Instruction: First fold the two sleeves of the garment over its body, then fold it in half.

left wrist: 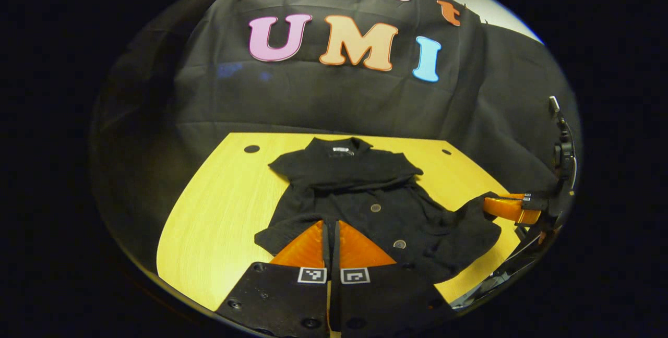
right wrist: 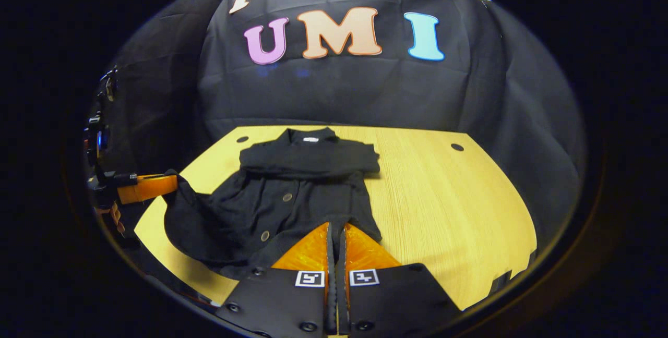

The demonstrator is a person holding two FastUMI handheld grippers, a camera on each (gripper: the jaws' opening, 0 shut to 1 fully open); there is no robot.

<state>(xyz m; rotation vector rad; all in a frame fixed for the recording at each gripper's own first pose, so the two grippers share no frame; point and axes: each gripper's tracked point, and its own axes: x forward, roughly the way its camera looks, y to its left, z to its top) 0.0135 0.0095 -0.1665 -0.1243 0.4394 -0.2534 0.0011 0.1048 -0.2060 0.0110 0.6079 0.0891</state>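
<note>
The black buttoned garment (left wrist: 365,202) lay on the wooden bench (left wrist: 219,213), sleeves folded across its chest. Each claw, left (left wrist: 330,231) and right (right wrist: 336,233), pinched a hem corner between nearly closed fingers.

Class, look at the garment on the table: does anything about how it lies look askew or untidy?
Yes. The black garment on the table has its sleeves folded across the chest, but its hem is bunched and lifted at both corners where the gripper jaws pinch it.
</note>
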